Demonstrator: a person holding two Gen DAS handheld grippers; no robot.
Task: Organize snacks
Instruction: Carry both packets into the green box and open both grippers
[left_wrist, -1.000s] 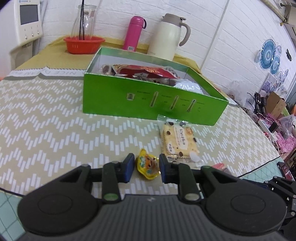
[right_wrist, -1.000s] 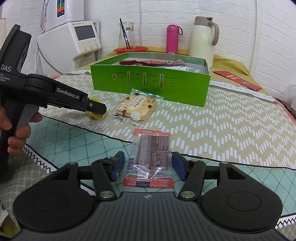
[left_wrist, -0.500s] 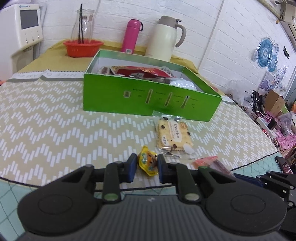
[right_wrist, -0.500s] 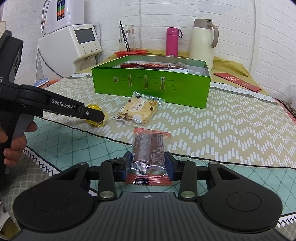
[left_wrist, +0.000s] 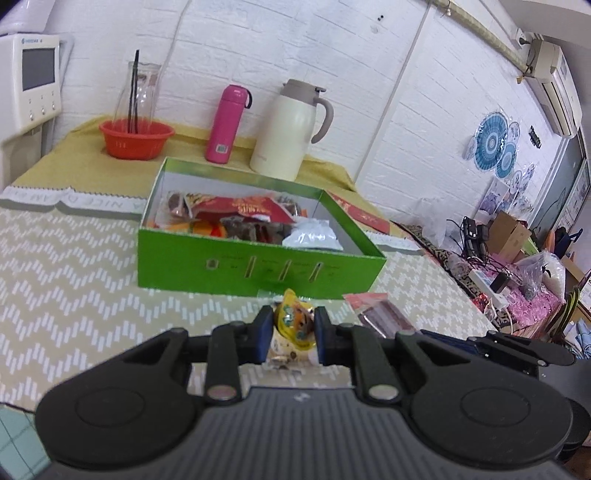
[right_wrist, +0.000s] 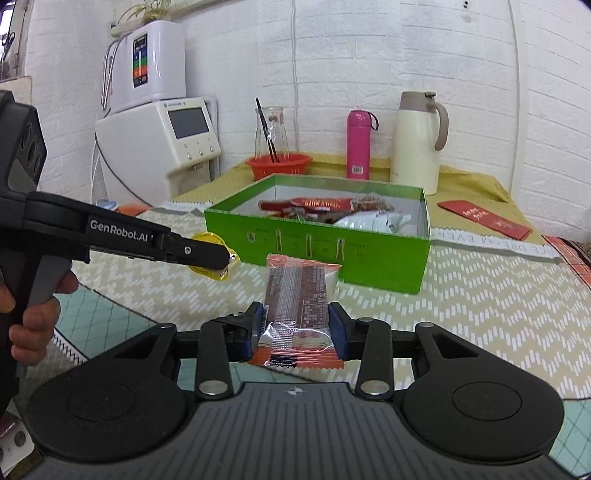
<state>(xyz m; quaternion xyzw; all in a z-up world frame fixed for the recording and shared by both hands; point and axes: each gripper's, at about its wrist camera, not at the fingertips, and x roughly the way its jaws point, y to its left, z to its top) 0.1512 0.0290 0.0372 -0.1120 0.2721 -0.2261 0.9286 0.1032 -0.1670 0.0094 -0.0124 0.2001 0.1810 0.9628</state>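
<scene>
Our left gripper (left_wrist: 291, 332) is clamped on a yellow jelly cup (left_wrist: 293, 321), held above the table short of the green box (left_wrist: 258, 266). Our right gripper (right_wrist: 295, 328) is closed on a brown snack bar (right_wrist: 299, 295), raised in front of the same box, which already holds other snacks.

table (right_wrist: 480, 317): chevron cloth | on it: green box (right_wrist: 317, 254), orange basket (right_wrist: 279, 166), pink bottle (right_wrist: 358, 146), cream jug (right_wrist: 415, 144)
</scene>
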